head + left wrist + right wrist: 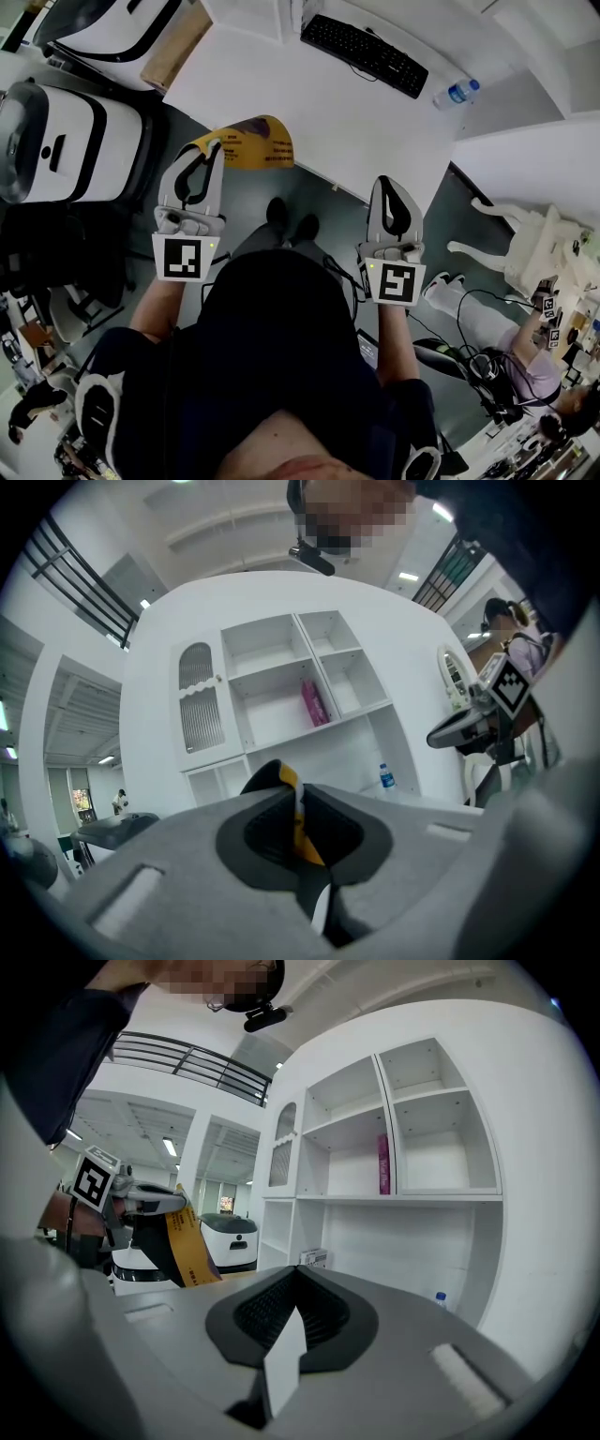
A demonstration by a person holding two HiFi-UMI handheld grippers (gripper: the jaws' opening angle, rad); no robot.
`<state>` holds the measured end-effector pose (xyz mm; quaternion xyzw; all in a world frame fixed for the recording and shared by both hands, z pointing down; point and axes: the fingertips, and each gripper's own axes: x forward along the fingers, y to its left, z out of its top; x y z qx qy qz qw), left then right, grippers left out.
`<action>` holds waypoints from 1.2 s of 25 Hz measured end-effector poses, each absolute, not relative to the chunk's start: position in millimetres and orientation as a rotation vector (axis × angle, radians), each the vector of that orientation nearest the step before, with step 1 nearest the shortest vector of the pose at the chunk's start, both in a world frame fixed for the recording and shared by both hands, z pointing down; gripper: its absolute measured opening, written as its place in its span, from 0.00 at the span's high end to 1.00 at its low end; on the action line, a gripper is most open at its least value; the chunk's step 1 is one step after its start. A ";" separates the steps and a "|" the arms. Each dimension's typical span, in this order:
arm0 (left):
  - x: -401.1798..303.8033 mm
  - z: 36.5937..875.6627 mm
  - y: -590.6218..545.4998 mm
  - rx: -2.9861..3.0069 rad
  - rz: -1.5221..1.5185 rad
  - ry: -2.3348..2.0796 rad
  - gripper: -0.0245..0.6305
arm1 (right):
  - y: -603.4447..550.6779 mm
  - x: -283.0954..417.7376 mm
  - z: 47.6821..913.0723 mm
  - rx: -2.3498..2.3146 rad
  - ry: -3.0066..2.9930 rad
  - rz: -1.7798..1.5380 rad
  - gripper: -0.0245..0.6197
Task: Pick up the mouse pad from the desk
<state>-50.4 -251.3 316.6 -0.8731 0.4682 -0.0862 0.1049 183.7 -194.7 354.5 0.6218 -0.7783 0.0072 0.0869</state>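
Observation:
The mouse pad (pixel 251 142) is yellow with a dark underside and hangs in the air just off the near edge of the white desk (pixel 309 103). My left gripper (pixel 216 148) is shut on its left edge. In the left gripper view the pad's yellow edge (pixel 302 829) stands pinched between the jaws. My right gripper (pixel 385 184) hovers by the desk's near right corner with its jaws together and nothing between them. The right gripper view shows the left gripper (pixel 141 1202) with the pad (pixel 187 1246) drooping from it.
A black keyboard (pixel 366 53) and a water bottle (pixel 457 92) lie at the desk's far side. White robot machines (pixel 66 141) stand to the left. A white shelf unit (pixel 394 1166) rises ahead. Another person (pixel 530 361) sits at the lower right.

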 end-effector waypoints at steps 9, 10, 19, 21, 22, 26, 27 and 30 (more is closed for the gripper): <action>-56.7 324.5 -242.1 -2.559 -0.293 1.403 0.94 | -196.6 183.6 356.6 1.856 -2.307 0.036 0.96; -57.2 325.1 -241.6 -2.559 -0.295 1.405 0.94 | -196.7 183.7 356.6 1.856 -2.305 0.037 0.96; -60.1 326.6 -242.7 -2.540 -0.266 1.413 0.94 | -193.8 179.2 356.6 1.864 -2.299 0.022 0.96; -61.3 328.4 -242.7 -2.540 -0.272 1.422 0.94 | -193.7 178.6 357.7 1.858 -2.297 0.019 0.96; -61.7 329.1 -242.9 -2.539 -0.271 1.427 0.94 | -193.5 178.3 358.3 1.853 -2.296 0.018 0.96; -61.4 330.0 -244.2 -2.526 -0.263 1.416 0.94 | -193.2 177.3 356.7 1.854 -2.289 0.008 0.97; -61.6 331.2 -244.1 -2.525 -0.271 1.413 0.94 | -192.9 176.9 356.0 1.853 -2.287 0.003 0.97; -61.1 330.7 -244.9 -2.522 -0.261 1.412 0.94 | -191.7 175.2 355.5 1.843 -2.282 -0.005 0.97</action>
